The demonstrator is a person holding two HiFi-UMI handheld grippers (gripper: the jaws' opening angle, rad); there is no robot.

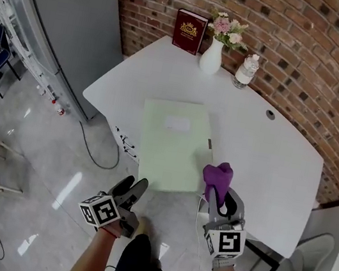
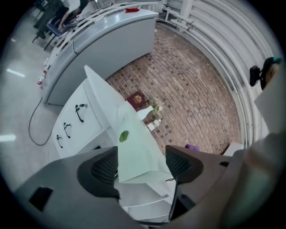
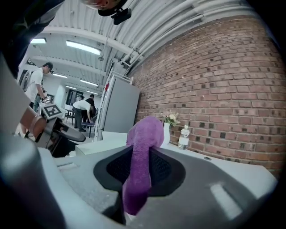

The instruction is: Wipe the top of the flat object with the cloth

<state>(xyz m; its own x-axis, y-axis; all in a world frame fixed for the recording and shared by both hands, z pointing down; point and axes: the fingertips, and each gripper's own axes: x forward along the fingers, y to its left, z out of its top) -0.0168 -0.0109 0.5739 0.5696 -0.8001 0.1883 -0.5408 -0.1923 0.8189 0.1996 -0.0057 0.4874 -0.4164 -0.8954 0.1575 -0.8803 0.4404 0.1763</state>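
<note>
Right claw [image 1: 219, 194] is clenched on the purple cloth [image 1: 217, 175]. In the right gripper view I see the fabric pinched between both pads, bunched into a lump above them and hanging in a tail below. That claw hovers at the near right corner of the flat green object [image 1: 171, 143], cloth raised off it, as far as I can judge from above. The flat green object lies in the middle of the white surface [image 1: 276, 157], long side running near to far, with a pale label on its top. My left claw [image 1: 132, 190] is released, jaws spread wide and gripping nothing. In the left gripper view, the object's near edge lines up in the gap between the pads, and neither pad presses on it. From the head view that claw sits just off the near left corner, over the floor; I can't quite tell whether a tip brushes the edge. Far side, against the brick wall [image 1: 290, 42]: a dark red book [image 1: 190, 31] standing up, a white vase [image 1: 211, 58] of flowers, and a clear bottle [image 1: 246, 71].
</note>
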